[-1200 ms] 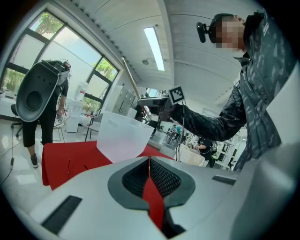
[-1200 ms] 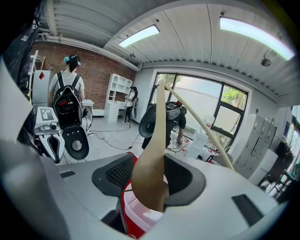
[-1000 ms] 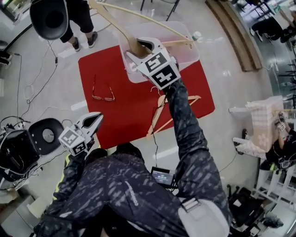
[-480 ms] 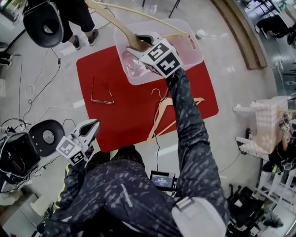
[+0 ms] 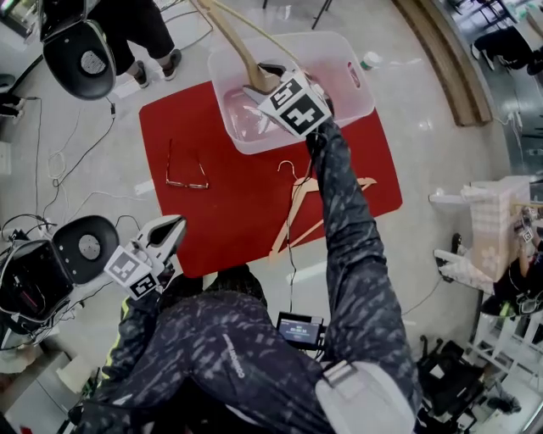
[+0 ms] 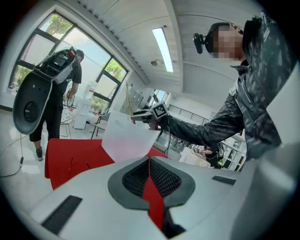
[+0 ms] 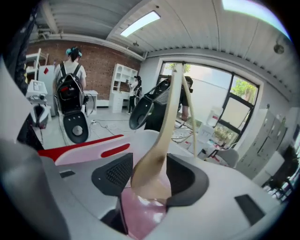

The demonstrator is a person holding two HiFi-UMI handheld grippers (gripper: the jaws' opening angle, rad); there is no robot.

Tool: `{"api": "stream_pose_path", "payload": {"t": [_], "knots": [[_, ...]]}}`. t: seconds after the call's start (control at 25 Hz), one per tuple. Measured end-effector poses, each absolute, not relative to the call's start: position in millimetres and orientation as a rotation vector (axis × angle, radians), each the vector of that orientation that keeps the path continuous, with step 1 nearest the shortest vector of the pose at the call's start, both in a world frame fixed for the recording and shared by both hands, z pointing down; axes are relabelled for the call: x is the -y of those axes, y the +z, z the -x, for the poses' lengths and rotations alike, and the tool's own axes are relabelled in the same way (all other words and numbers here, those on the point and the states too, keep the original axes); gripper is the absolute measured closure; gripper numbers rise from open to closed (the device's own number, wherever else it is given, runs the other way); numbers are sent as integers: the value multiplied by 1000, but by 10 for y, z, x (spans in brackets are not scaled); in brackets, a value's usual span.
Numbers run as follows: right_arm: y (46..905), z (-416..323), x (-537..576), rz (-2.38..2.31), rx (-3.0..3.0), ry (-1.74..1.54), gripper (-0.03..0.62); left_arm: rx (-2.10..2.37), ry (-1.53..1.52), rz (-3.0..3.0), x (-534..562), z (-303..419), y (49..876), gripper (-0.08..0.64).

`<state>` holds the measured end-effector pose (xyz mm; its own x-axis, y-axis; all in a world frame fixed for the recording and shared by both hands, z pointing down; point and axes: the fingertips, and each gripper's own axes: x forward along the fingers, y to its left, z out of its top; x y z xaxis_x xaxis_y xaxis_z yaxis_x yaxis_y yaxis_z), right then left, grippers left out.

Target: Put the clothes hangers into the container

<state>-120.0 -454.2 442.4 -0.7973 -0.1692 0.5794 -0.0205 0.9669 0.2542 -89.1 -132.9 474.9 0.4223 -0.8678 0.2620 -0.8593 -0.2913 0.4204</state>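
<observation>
A red mat lies on a pale, glossy floor in a big room with tall windows, a brick wall and strip lights. My left gripper hangs low at the mat's near left corner. Its jaws are pressed together with nothing between them, and it points across the mat towards the bin. My right gripper reaches out over the clear bin, which sits at the mat's far edge. Its jaws stand fairly wide and clamp the thick wooden arm of a hanger. The gripped end sits low inside the bin, while the rest of the hanger slants up and away over the far left rim. Off the mat to the left are two black chairs, one far and one close beside my left gripper, with cables trailing across the floor between them. A person stands just past the mat's far left corner. On the mat's left half lies a thin wire frame. A second hanger, also wooden, lies flat on the mat right of centre, partly under my right sleeve.
</observation>
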Motion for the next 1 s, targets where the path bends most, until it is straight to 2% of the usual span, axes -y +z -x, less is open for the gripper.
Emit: {"api": "stream_pose_path", "payload": {"t": [0.64, 0.72, 0.88, 1.0], "knots": [[4009, 1143, 4532, -284, 2559, -302, 383, 1428, -29, -2246, 1527, 1002, 4619, 548], [3900, 1080, 4453, -304, 2584, -291, 414, 1452, -27, -2226, 1552, 1020, 4590, 549], [3731, 796, 4266, -359, 2616, -291, 527, 1494, -54, -2186, 1507, 968, 4546, 549], [3669, 708, 4144, -378, 2630, -255, 544, 1509, -63, -2194, 1501, 1026, 4506, 549]]}}
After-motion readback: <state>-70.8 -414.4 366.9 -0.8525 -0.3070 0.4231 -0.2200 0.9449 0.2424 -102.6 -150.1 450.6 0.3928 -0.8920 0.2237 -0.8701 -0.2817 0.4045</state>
